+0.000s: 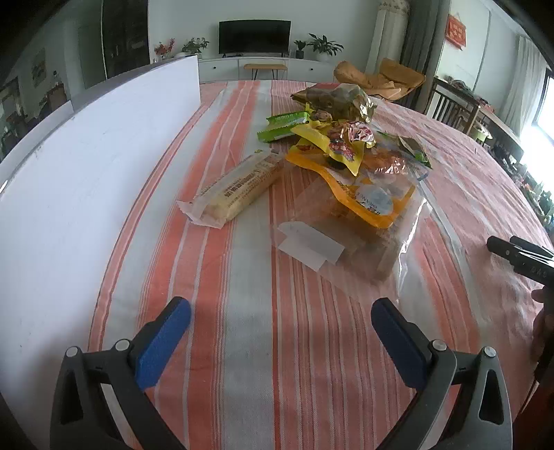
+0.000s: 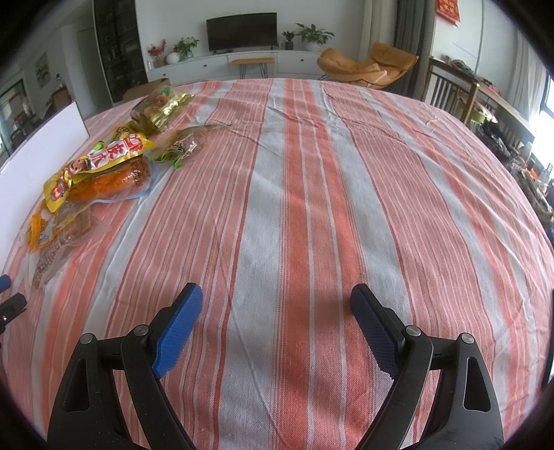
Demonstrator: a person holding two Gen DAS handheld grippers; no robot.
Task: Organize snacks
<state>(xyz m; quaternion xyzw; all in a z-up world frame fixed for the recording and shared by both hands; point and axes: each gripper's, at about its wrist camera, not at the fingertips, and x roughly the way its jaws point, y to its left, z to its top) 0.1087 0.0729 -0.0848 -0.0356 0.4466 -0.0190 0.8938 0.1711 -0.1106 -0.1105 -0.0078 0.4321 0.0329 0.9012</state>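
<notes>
Snacks (image 1: 346,145) lie in a loose heap on the striped cloth of the table (image 1: 242,311), ahead of the left gripper (image 1: 280,322) and a little to its right. In the right wrist view the same heap (image 2: 100,166) sits far to the left, near the table's left edge.

A wide stretch of bare cloth runs between the left gripper and the heap, and the whole middle and right of the table (image 2: 346,207) in front of the right gripper (image 2: 277,311) is open. Both grippers hang over the cloth with jaws apart, holding nothing.

A white board (image 1: 86,173) stands upright along the left side of the table, walling off that edge close beside a long pale bar packet (image 1: 239,187) that lies alone just left of the heap. A clear bag (image 1: 363,235) with a white label is the heap's nearest part; an orange pouch (image 1: 367,194) rests on it, with yellow, green and gold wrappers piled on top and behind. The right gripper's black tip (image 1: 519,256) shows at the right edge of the left wrist view, apart from the clear bag.

Beyond the far table edge are a television (image 2: 242,31), potted plants, an orange lounge chair (image 2: 367,65) and wooden chairs at the right.

Packets low in the heap are largely covered, and their print is too blurred to read.
</notes>
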